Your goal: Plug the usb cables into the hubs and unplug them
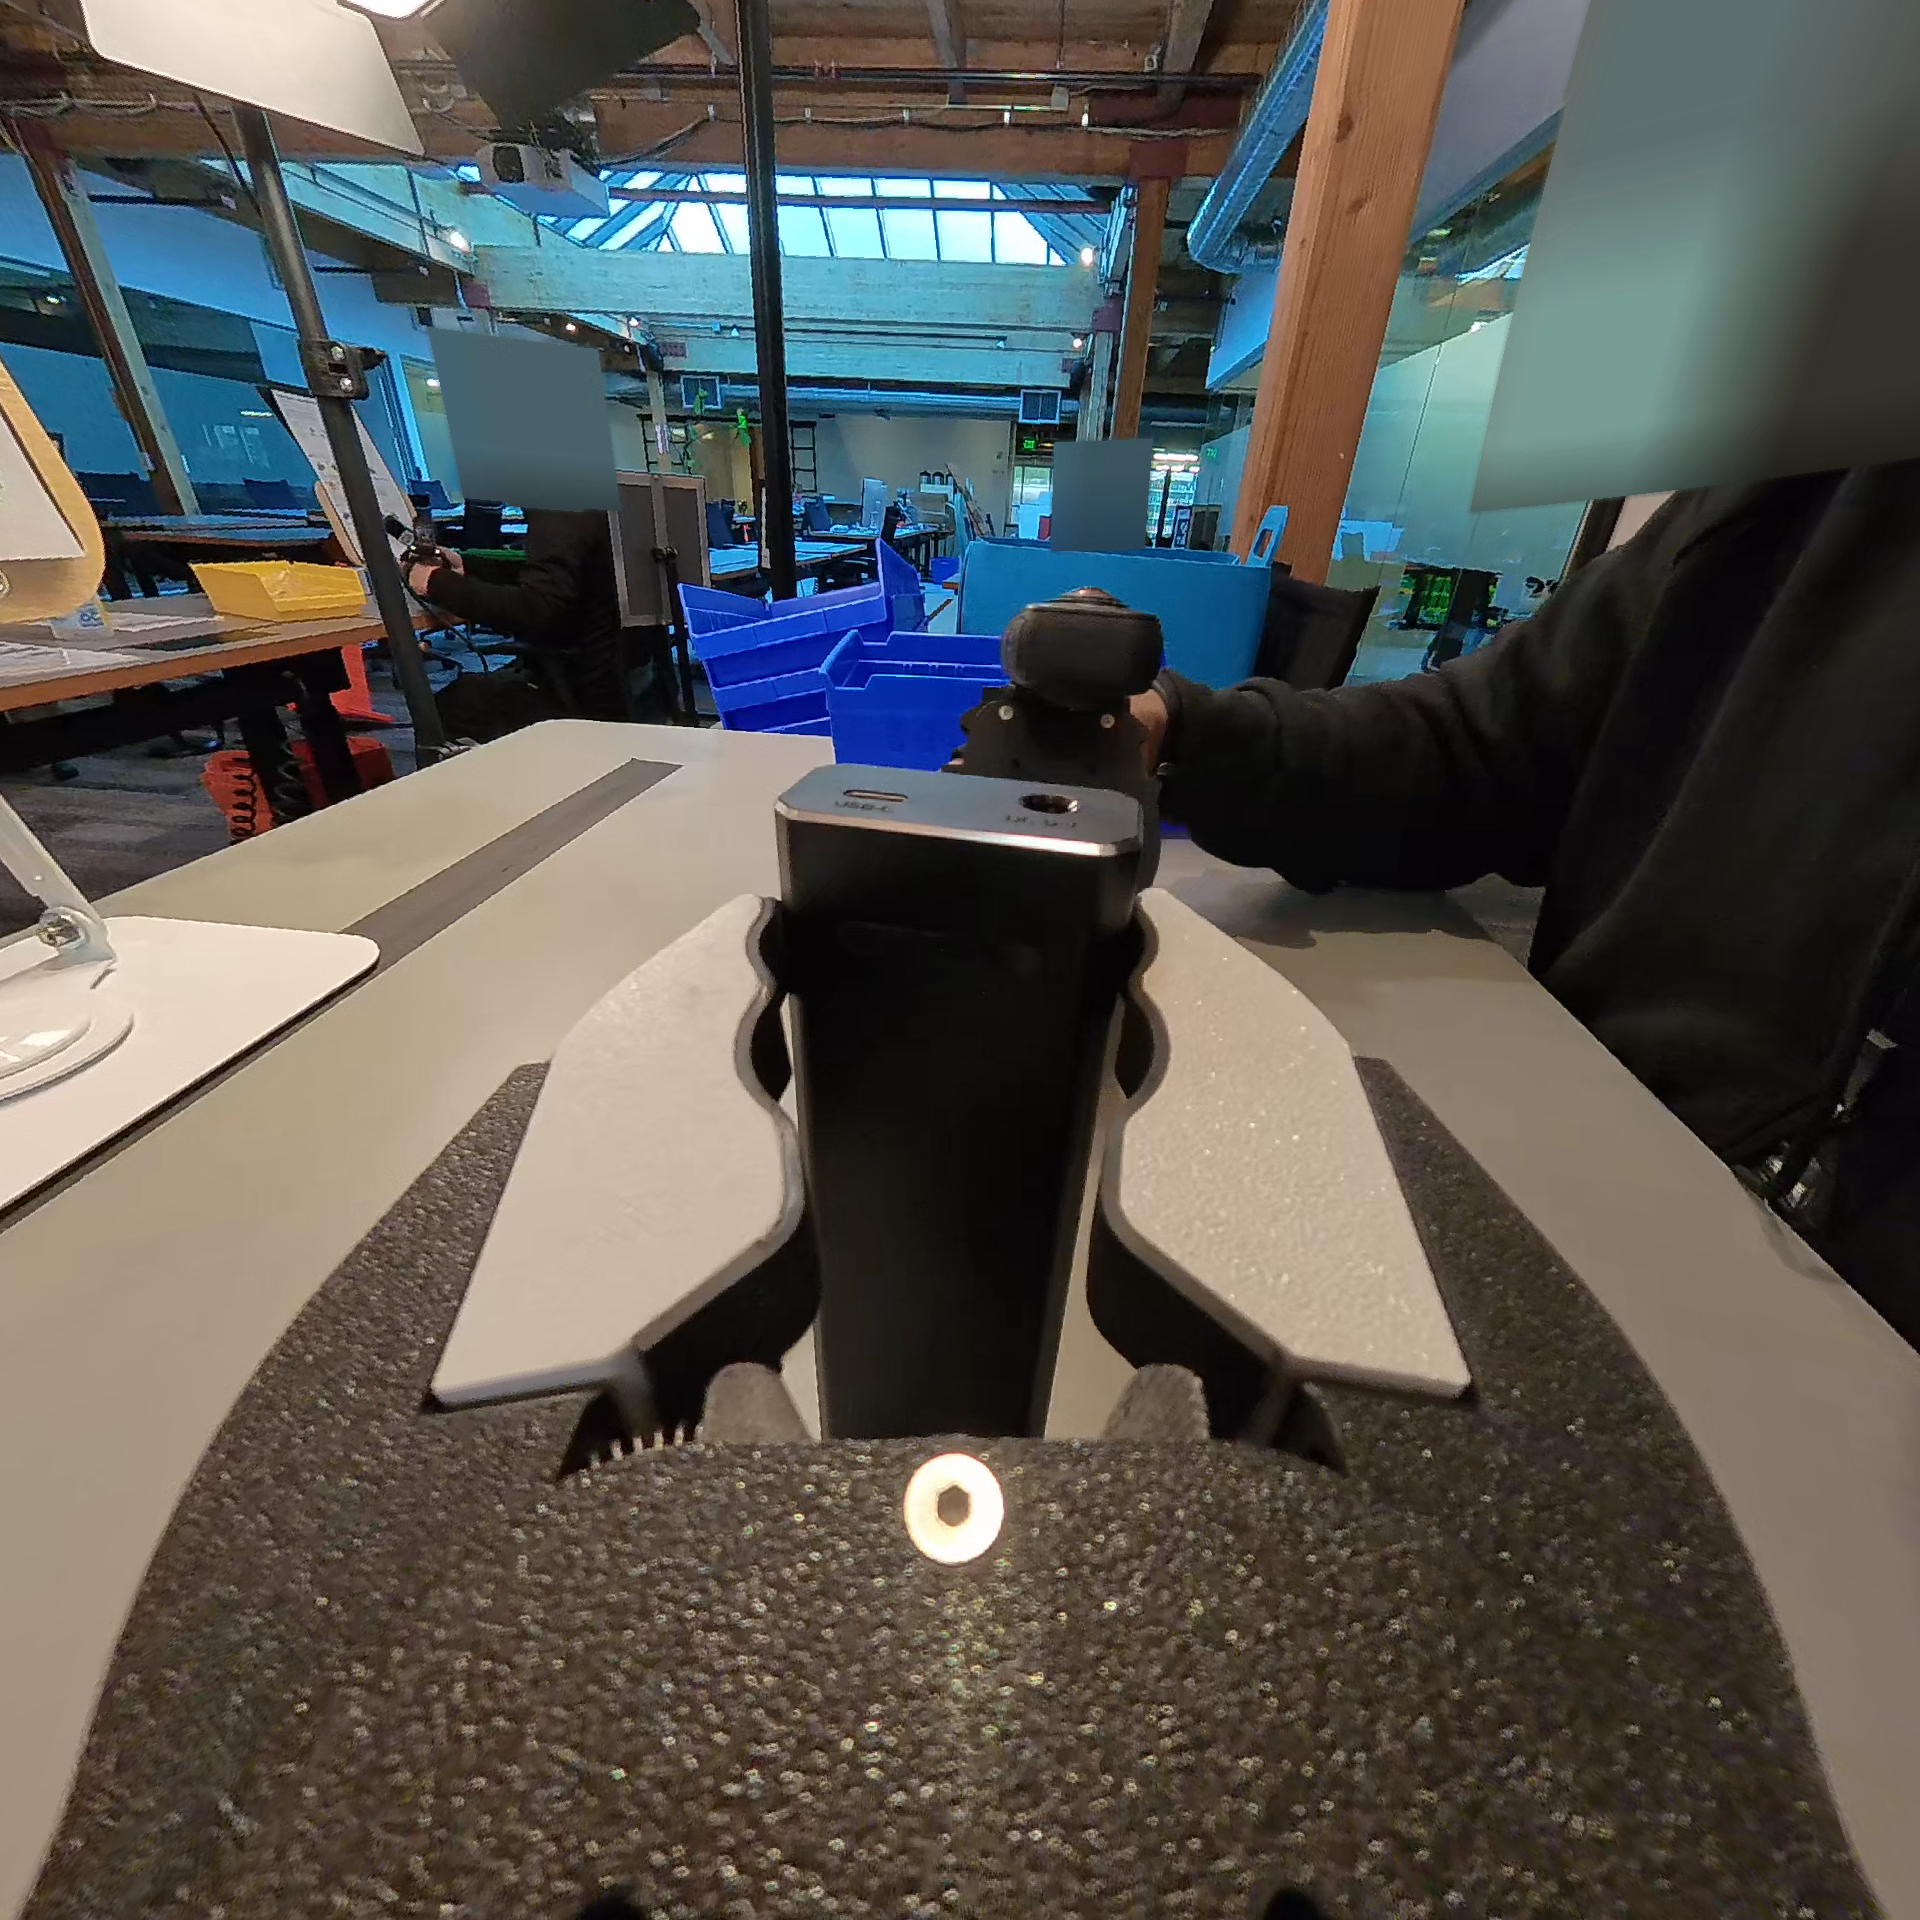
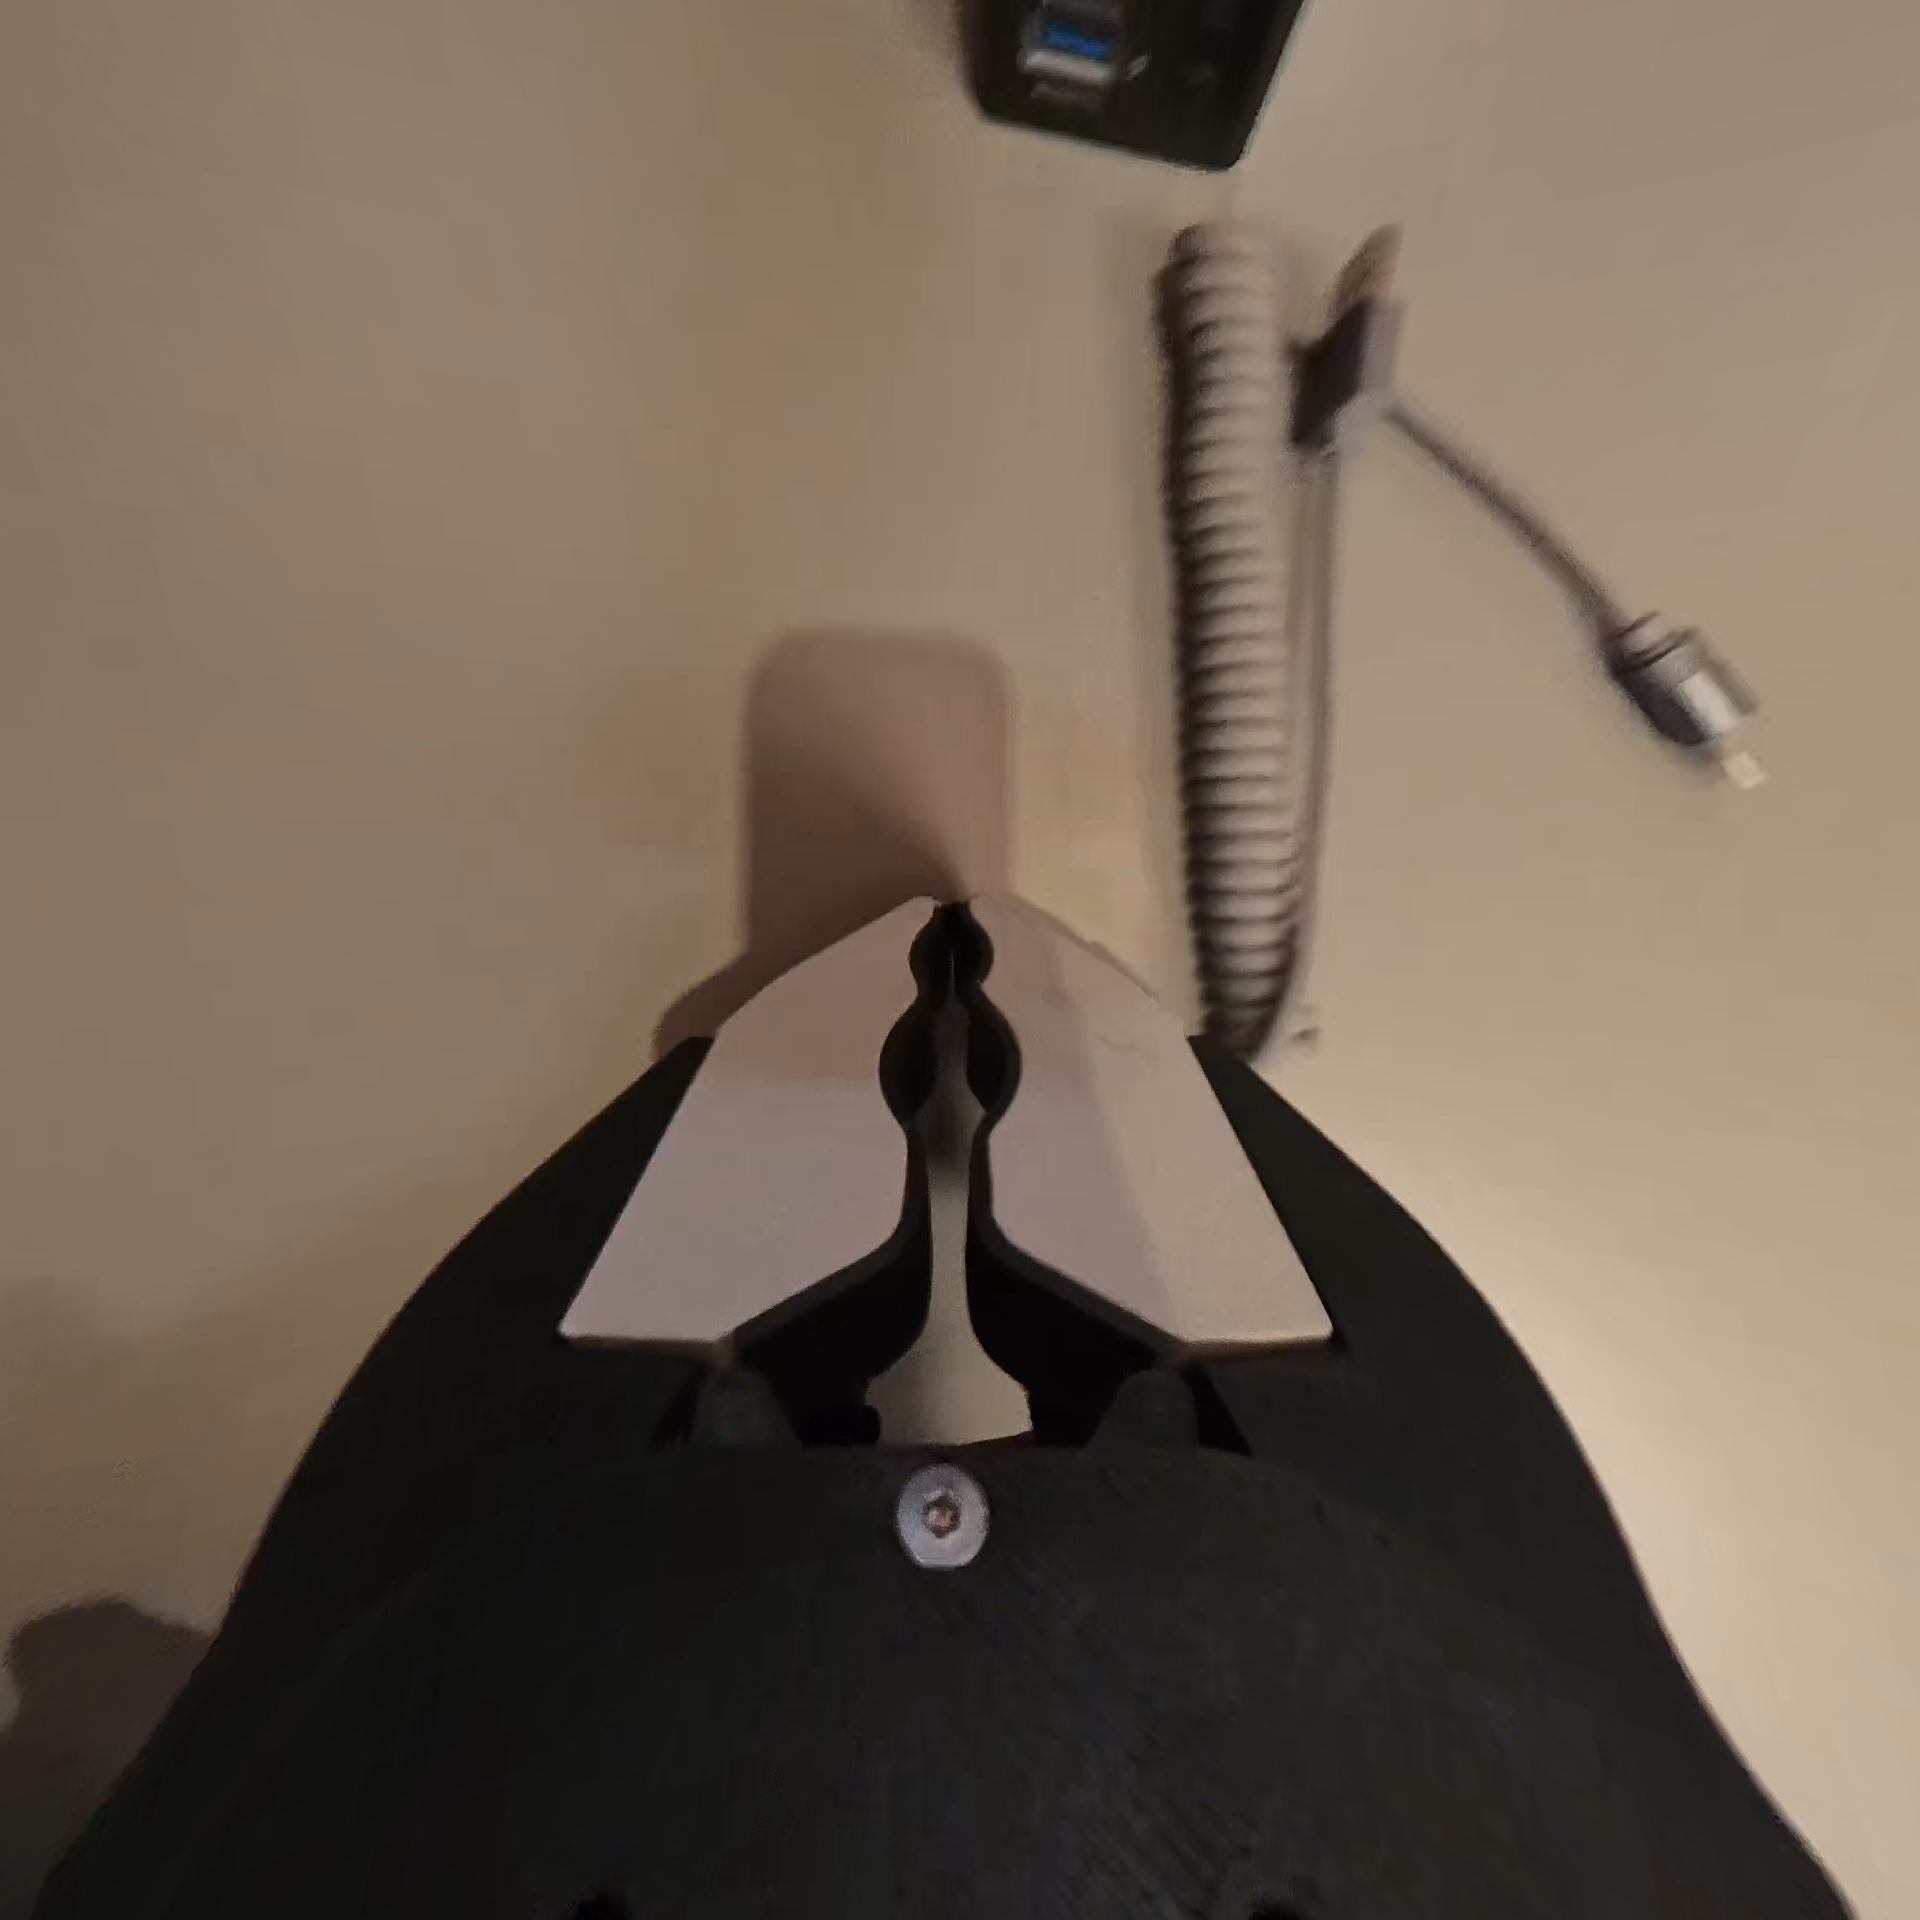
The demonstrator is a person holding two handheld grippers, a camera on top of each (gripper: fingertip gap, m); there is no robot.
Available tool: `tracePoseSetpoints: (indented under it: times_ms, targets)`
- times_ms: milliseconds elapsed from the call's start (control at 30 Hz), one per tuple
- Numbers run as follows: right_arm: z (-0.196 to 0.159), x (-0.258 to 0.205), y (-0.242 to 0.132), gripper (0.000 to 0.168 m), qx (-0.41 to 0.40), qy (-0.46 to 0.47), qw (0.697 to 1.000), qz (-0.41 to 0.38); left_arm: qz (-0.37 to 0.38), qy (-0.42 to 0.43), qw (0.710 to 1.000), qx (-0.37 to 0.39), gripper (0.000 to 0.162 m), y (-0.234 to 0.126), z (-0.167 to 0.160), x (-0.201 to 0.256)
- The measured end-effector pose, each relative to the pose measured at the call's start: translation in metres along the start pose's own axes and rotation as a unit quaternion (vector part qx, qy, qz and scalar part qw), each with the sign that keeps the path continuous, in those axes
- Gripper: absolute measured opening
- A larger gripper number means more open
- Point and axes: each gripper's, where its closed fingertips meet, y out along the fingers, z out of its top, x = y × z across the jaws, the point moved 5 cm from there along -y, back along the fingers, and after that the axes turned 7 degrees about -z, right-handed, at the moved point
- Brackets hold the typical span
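In the left wrist view my left gripper [image 1: 951, 935] is shut on a black USB hub [image 1: 951, 1039]. The hub stands on end between the pads, and its top face with two ports points at the camera. Behind it the right gripper's black body [image 1: 1060, 707] shows, held by a hand in a dark sleeve. In the right wrist view my right gripper [image 2: 951, 909] is shut with nothing between its fingertips, pointing down at the table. A grey coiled USB cable [image 2: 1236, 644] lies to its right, with a flat USB plug [image 2: 1345, 343] and a small silver plug [image 2: 1688, 696]. A second black hub [image 2: 1132, 73] lies at the top edge.
A grey table [image 1: 312, 1195] carries a white stand base [image 1: 156, 1008] at the left. Blue bins [image 1: 831, 665] stand behind the table. A person in dark clothing [image 1: 1714, 831] is at the right. In the right wrist view the tabletop [image 2: 416, 520] looks beige. Across from one pair of fingers to the other is roughly 20 centimeters.
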Motion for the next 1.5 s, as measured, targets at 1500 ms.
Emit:
tracePoseSetpoints:
  times_ms: [1500]
  targets:
    - [0.001, 0.05, -0.011, 0.041, 0.068, 0.347, 0.931, -0.089, -0.016, -0.022, 0.999, 0.019, 0.063, 0.001, -0.003, 0.001]
